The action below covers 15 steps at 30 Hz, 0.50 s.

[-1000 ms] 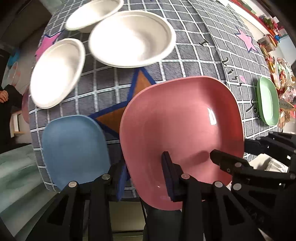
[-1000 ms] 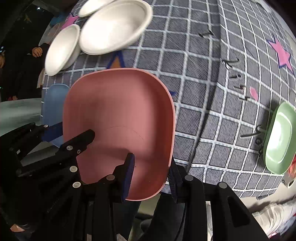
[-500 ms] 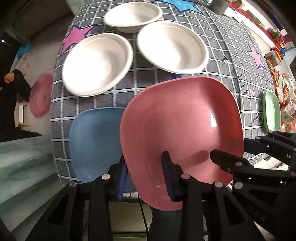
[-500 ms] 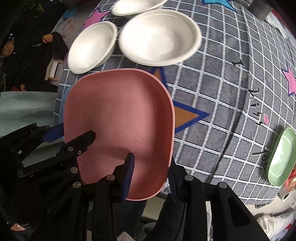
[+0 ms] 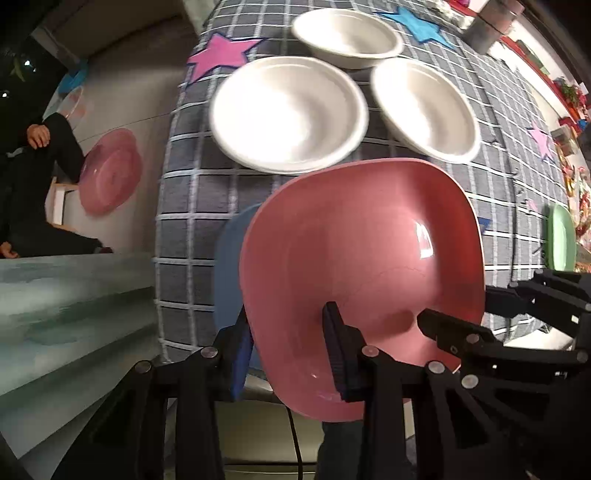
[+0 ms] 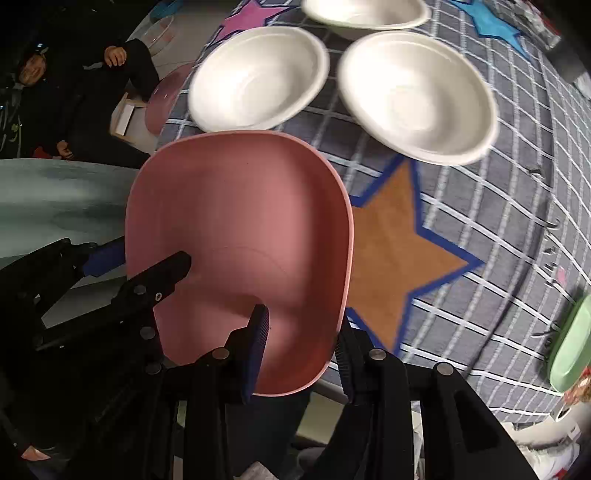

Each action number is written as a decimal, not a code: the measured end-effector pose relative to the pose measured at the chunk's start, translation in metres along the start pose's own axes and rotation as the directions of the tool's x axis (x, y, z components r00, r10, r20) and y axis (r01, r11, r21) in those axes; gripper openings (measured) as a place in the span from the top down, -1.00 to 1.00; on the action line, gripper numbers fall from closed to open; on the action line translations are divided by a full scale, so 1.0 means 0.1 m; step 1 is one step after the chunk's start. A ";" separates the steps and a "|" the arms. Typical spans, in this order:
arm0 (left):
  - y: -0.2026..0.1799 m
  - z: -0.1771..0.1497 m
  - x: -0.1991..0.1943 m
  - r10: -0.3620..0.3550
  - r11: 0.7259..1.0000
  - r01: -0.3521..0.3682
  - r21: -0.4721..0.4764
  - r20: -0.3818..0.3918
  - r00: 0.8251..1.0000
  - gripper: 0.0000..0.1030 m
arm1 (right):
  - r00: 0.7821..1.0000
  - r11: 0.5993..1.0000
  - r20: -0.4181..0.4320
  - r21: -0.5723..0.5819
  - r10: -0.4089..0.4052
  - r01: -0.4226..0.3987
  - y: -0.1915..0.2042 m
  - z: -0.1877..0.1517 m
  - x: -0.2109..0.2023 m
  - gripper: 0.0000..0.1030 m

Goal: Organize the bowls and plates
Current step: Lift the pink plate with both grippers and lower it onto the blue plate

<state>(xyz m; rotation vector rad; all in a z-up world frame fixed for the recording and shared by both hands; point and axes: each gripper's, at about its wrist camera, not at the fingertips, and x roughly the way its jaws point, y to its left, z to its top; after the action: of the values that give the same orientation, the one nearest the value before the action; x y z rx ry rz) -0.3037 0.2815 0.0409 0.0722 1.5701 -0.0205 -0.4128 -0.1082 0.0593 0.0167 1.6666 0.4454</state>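
Both grippers hold one pink plate (image 5: 362, 266) by its near rim, above the table. My left gripper (image 5: 288, 347) is shut on its left edge, my right gripper (image 6: 301, 343) on its right edge; the plate also fills the right wrist view (image 6: 240, 229). A blue plate (image 5: 229, 273) lies on the cloth under the pink one, mostly hidden. Three white bowls (image 5: 288, 114) (image 5: 424, 109) (image 5: 347, 37) stand further back. A green plate (image 5: 561, 236) lies at the far right edge.
The table has a grey checked cloth (image 5: 192, 206) with coloured stars, an orange one (image 6: 399, 251) right of the pink plate. A pink basin (image 5: 110, 173) and a seated person (image 6: 74, 81) are on the floor to the left. A grey tin (image 5: 491, 33) stands at the back.
Both grippers have carried the pink plate leftward; it now hangs over the blue plate and covers most of it. The white bowls have come nearer to the centre of view.
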 end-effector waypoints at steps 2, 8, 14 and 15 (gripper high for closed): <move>0.11 0.01 0.04 0.009 1.000 -0.009 -0.006 -0.007 1.000 0.25 | 1.000 1.000 -0.017 0.004 0.021 -0.021 0.05 0.03 0.07 0.27; 0.20 0.06 0.22 0.050 0.999 -0.049 0.023 -0.023 0.998 0.25 | 0.995 0.998 -0.085 0.029 0.058 -0.056 0.38 0.18 0.48 0.27; 0.23 0.11 0.33 0.068 0.997 -0.067 0.022 -0.008 0.998 0.14 | 0.989 0.991 -0.117 0.112 0.093 -0.080 0.45 0.33 0.78 0.27; 0.23 0.12 0.36 0.073 0.997 -0.073 0.018 -0.011 0.997 0.03 | 0.990 0.990 -0.111 0.121 0.090 -0.076 0.47 0.36 0.83 0.27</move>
<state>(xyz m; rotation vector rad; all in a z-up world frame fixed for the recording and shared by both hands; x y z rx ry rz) -0.2900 0.3048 0.0053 0.1434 1.5784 0.0236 -0.4019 -0.0330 -0.0085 0.1495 1.8094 0.4182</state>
